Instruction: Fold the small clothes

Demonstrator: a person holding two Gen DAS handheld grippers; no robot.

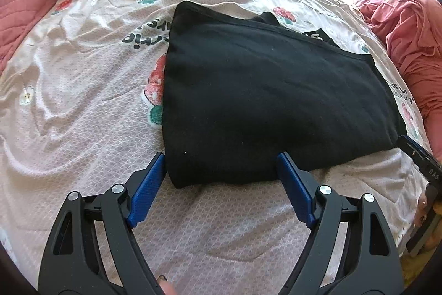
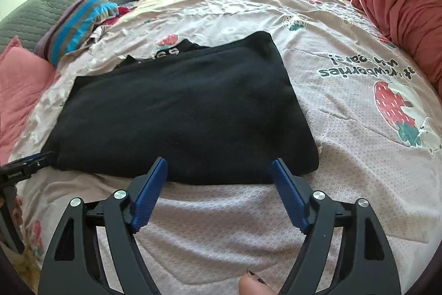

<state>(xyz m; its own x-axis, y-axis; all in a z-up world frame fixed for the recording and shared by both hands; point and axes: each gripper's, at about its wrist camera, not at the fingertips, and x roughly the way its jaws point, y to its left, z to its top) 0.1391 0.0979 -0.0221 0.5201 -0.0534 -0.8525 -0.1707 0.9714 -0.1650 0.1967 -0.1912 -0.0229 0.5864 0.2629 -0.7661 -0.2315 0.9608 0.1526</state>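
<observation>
On the bed: the black garment (image 1: pixel 265 101) lies folded into a rough rectangle on the strawberry-print sheet (image 1: pixel 83 101), its near edge right in front of both of your tools.
Left gripper: your left gripper (image 1: pixel 221 170) stands wide open with nothing in it; its blue pads (image 1: pixel 149 190) bracket the garment's near left corner, cloth between them but not pinched.
Right gripper: your right gripper (image 2: pixel 219 173) is also spread wide and empty, its tips at the near edge toward the right corner of the garment (image 2: pixel 179 112).
Step in hand: judging by the pose, you are set to take the near edge at both corners for another fold away from you.
How to do it well: slide each lower finger under all the layers before you squeeze, so you lift the whole stack and not just the top sheet of cloth.
Keep level: raise both corners together and carry them over evenly, or the rectangle will skew.
Watch for: the far edge, where a printed layer (image 2: pixel 168 53) already pokes out unevenly; line up to the main edge rather than that flap.
Bedsheet: avoid catching the sheet beneath when you close.
</observation>
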